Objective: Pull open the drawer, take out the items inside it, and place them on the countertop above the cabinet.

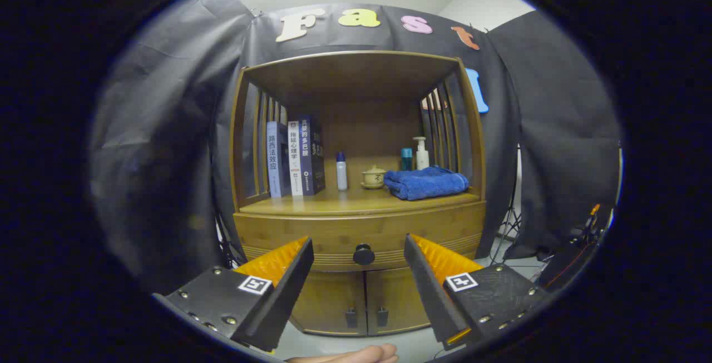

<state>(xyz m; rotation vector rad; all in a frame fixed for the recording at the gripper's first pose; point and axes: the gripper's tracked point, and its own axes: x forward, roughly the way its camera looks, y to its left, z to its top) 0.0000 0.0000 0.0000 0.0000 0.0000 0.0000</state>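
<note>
A wooden cabinet stands ahead with its drawer (311, 235) closed flush in the front. The drawer's round black knob (364, 254) sits beyond my fingers, in line with the gap between them. My gripper (359, 249) is open, fingers spread wide with nothing between them, some way short of the knob. Above the drawer runs the wooden countertop (334, 203). What the drawer holds is hidden.
On the countertop stand three upright books (295, 156), a small white bottle (341, 172), a lidded tea cup (373, 177), a folded blue towel (426, 182) and a pump bottle (421, 153). Two lower cabinet doors (364, 301) are closed. A hand (361, 354) shows below my fingers.
</note>
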